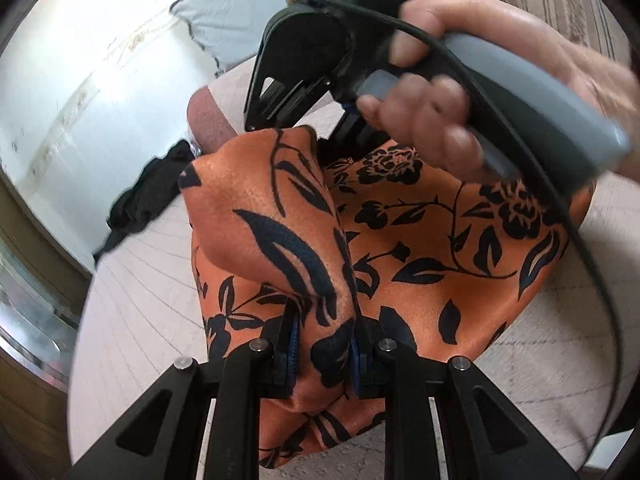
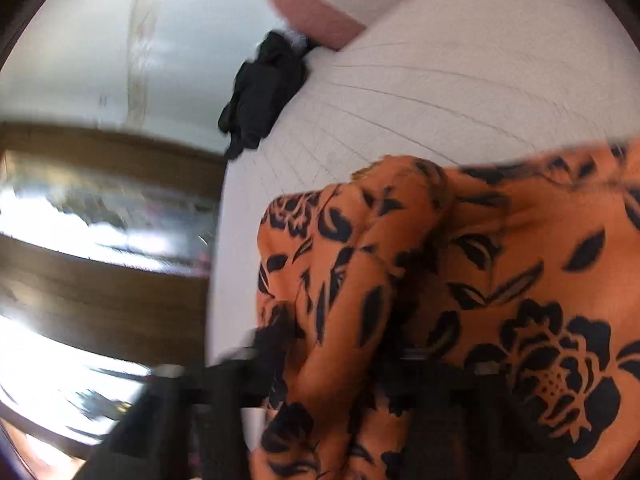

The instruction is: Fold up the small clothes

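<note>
An orange garment with a black flower print (image 1: pixel 420 240) lies bunched on the white quilted bed (image 1: pixel 140 280). My left gripper (image 1: pixel 324 356) is shut on a raised fold of it, and the blue pads press the cloth from both sides. Farther along the same fold, a hand (image 1: pixel 460 80) holds my right gripper (image 1: pixel 312 132), whose tips sit at the cloth's upper edge. The right wrist view is blurred. There the orange garment (image 2: pixel 520 260) fills the gap between the fingers of my right gripper (image 2: pixel 340 348), which looks closed on it.
A crumpled black garment (image 1: pixel 148 200) (image 2: pixel 264 96) lies at the bed's far edge, beside a pink cushion (image 2: pixel 312 20). A grey pillow (image 1: pixel 240 12) rests farther back. Wooden furniture with shiny strips (image 2: pixel 100 280) borders the bed (image 2: pixel 440 60) on the left.
</note>
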